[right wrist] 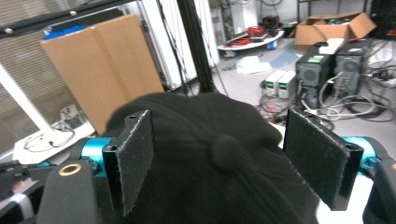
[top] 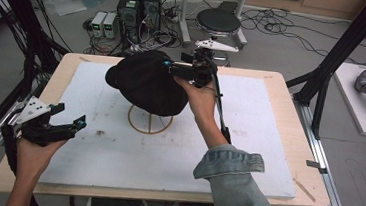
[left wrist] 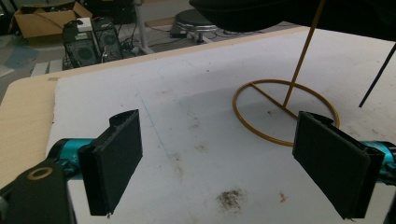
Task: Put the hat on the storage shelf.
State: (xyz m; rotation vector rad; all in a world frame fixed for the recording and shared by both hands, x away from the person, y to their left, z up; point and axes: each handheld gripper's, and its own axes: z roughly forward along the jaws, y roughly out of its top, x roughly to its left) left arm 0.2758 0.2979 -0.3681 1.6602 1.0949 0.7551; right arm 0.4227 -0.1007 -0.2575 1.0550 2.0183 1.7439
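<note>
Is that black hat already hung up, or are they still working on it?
The black cap already appears to sit on the gold wire stand. The right tongs are open just above its crown, gripping nothing. The left tongs are open too, held off to the side over the white board. Whether anything remains is unclear.

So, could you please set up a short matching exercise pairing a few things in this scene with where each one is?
Things:
1. black cap
2. left gripper
3. right gripper
4. round stool

Places:
A. on the floor beyond the table
B. open, over the top of the cap
C. perched on the gold wire stand
D. open, low over the white board's near-left part

Pairs: 1-C, 2-D, 3-B, 4-A
</note>
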